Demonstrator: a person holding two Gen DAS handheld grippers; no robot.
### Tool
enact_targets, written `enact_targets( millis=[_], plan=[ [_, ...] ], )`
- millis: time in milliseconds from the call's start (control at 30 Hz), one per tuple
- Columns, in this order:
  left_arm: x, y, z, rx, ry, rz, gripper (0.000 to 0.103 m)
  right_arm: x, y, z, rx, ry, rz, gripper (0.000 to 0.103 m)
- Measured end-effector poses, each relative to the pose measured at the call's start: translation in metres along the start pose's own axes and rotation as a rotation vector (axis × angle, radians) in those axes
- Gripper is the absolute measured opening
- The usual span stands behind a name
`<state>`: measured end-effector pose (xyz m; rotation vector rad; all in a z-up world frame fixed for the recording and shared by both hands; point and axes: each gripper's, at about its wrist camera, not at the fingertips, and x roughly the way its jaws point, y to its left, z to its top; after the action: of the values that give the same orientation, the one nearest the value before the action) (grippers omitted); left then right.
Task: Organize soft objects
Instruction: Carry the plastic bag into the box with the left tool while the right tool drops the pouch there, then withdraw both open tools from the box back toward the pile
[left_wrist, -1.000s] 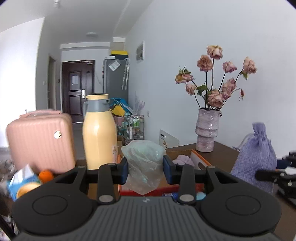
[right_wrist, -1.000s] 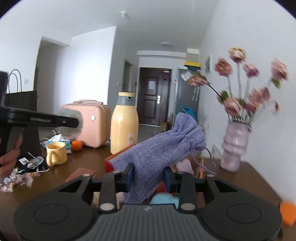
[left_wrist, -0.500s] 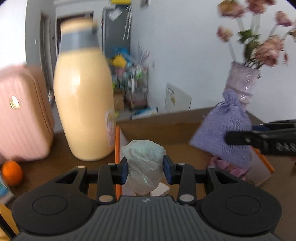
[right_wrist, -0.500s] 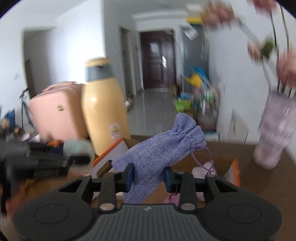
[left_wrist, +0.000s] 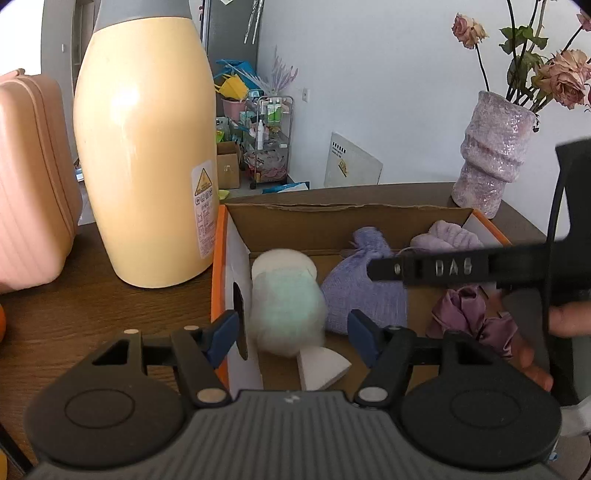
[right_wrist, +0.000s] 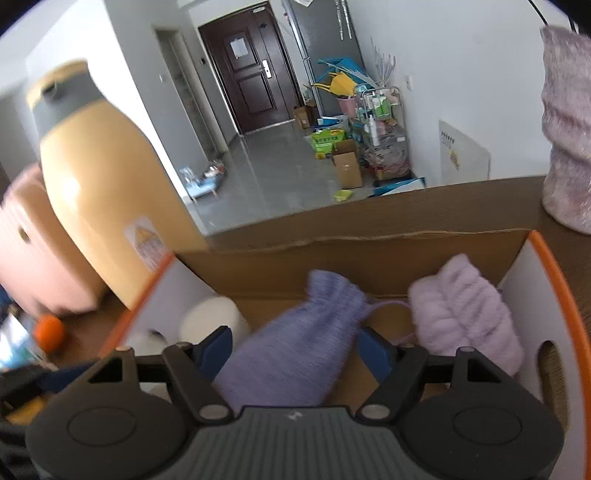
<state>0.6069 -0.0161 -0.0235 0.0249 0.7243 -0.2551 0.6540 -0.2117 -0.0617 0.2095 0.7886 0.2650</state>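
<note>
An orange-rimmed cardboard box (left_wrist: 218, 258) (right_wrist: 554, 280) lies open on the brown table. My left gripper (left_wrist: 291, 332) is open above its left end; a pale green soft ball (left_wrist: 286, 310) drops blurred between the jaws. My right gripper (right_wrist: 295, 349) is open over the box; the purple drawstring pouch (right_wrist: 295, 343) (left_wrist: 364, 295) falls loose between the fingers. A lilac fluffy cloth (right_wrist: 465, 317) (left_wrist: 447, 236), a purple satin scrunchie (left_wrist: 469, 314) and a white roll (right_wrist: 214, 317) (left_wrist: 280, 262) lie inside. The right gripper's finger (left_wrist: 443, 267) crosses the left wrist view.
A large yellow flask (left_wrist: 147, 155) (right_wrist: 96, 192) stands left of the box, with a pink case (left_wrist: 33, 177) behind. A lilac vase (left_wrist: 491, 155) with dried roses stands at the back right. An orange (right_wrist: 50, 332) lies at the left.
Both grippers dropped down over the box and opened. The green ball and the purple pouch left the jaws and are falling into the box.
</note>
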Motion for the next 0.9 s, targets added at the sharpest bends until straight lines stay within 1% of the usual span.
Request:
enact_targets(
  millis=[67,133,200,267,333,433,633,667,700,767,900],
  plan=[
    [-0.001,0.0,0.0,0.0,0.005,-0.001,0.067,0.003,-0.002,-0.005,-0.02,0.015,-0.018,0.073],
    [-0.002,0.001,-0.001,-0.009,0.014,-0.018,0.066,-0.001,-0.005,-0.006,-0.021,0.015,-0.005,0.07],
    [-0.005,0.0,-0.002,-0.015,0.02,-0.033,0.066,-0.005,-0.003,-0.005,-0.054,-0.003,-0.041,0.071],
    [-0.009,-0.004,-0.003,-0.006,0.016,-0.022,0.067,-0.012,0.001,-0.007,-0.088,-0.008,-0.032,0.071],
    [-0.017,-0.007,-0.001,-0.001,0.01,-0.016,0.068,-0.024,0.003,-0.005,-0.096,-0.008,-0.029,0.071],
    [-0.039,-0.014,0.004,0.007,-0.024,-0.019,0.068,-0.059,0.011,0.0,-0.121,-0.043,-0.013,0.072],
    [-0.109,-0.032,0.014,0.032,-0.127,-0.002,0.075,-0.146,0.023,0.008,-0.187,-0.135,-0.06,0.077],
    [-0.123,-0.036,0.015,0.034,-0.147,0.002,0.077,-0.161,0.023,0.008,-0.194,-0.152,-0.066,0.077],
    [-0.135,-0.039,0.015,0.036,-0.166,0.005,0.08,-0.178,0.024,0.006,-0.202,-0.17,-0.073,0.078],
    [-0.162,-0.045,0.014,0.036,-0.205,0.008,0.083,-0.203,0.026,0.004,-0.219,-0.197,-0.085,0.079],
    [-0.209,-0.06,0.003,0.054,-0.277,0.028,0.086,-0.259,0.032,-0.018,-0.263,-0.256,-0.107,0.084]
  ],
)
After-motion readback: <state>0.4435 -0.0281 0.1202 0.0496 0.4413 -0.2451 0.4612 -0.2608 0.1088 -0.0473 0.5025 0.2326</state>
